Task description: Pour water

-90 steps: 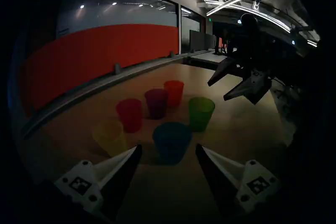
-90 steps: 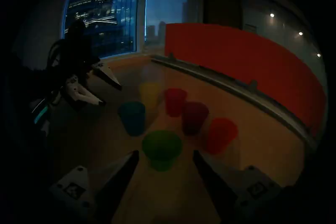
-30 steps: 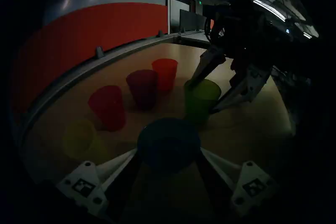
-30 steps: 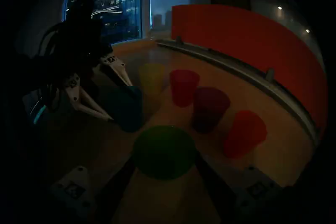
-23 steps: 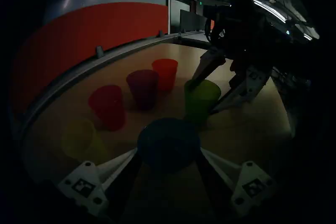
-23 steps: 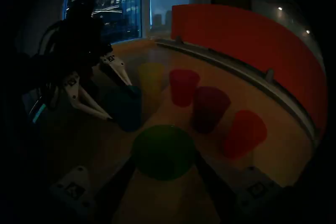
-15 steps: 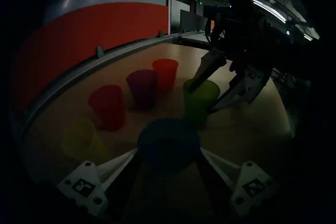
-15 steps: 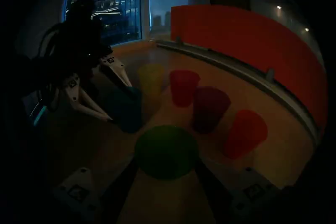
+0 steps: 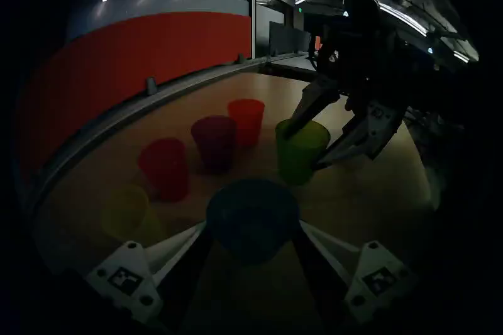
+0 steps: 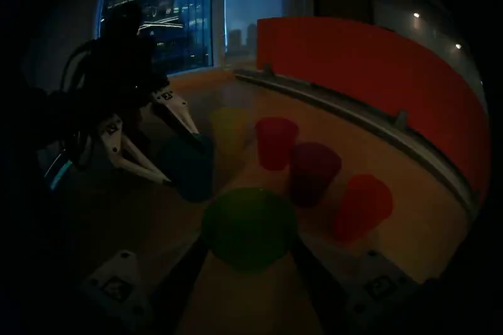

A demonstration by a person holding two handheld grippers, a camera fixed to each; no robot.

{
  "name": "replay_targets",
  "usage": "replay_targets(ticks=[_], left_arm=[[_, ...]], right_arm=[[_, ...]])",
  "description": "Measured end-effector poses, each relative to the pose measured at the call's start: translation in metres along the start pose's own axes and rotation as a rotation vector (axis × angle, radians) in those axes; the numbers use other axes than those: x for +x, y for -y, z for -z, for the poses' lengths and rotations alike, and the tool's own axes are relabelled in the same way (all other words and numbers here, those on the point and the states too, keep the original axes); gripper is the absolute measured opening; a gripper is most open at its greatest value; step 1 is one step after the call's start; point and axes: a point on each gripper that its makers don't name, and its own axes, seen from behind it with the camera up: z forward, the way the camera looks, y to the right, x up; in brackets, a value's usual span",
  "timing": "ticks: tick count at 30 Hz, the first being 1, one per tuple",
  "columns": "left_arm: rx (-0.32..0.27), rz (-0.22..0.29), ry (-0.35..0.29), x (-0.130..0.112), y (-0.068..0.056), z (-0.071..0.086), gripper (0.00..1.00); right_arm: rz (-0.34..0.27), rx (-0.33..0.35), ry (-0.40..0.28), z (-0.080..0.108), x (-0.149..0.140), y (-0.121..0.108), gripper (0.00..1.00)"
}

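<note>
Lifting has begun: left gripper (image 9: 251, 229) jaws clamped on the blue cup (image 9: 253, 206) between them, right gripper (image 10: 247, 244) jaws clamped on the green cup (image 10: 248, 225), both apparently raised off the table (image 9: 377, 190) within the last half second, so pouring comes next. Six cups in all: yellow cup (image 9: 126, 212), red cup (image 9: 165, 168), purple cup (image 9: 215, 142) and orange cup (image 9: 246, 120) ahead of the left jaws, plus the two held.

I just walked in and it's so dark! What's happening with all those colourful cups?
Two pairs of tongs are at work over a wooden table. The left tongs grip the blue cup, and the right tongs grip the green cup. The yellow cup, red cup, purple cup and orange cup stand untouched beside them. Both gripped cups are upright, so nothing is pouring.
</note>
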Motion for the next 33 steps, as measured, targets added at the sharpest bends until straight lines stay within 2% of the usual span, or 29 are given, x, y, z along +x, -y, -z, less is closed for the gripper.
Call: replay_targets(ticks=[11, 24, 33], left_arm=[[0.059, 0.011, -0.072, 0.026, 0.001, 0.025, 0.84], [0.129, 0.020, -0.197, 0.068, 0.001, 0.062, 0.84], [0.171, 0.045, -0.266, 0.083, 0.005, 0.082, 0.84]], right_arm=[[0.017, -0.019, -0.062, 0.020, 0.024, 0.007, 1.00], [0.039, -0.036, -0.194, 0.048, 0.065, 0.021, 1.00], [0.059, -0.055, -0.291, 0.060, 0.091, 0.029, 1.00]])
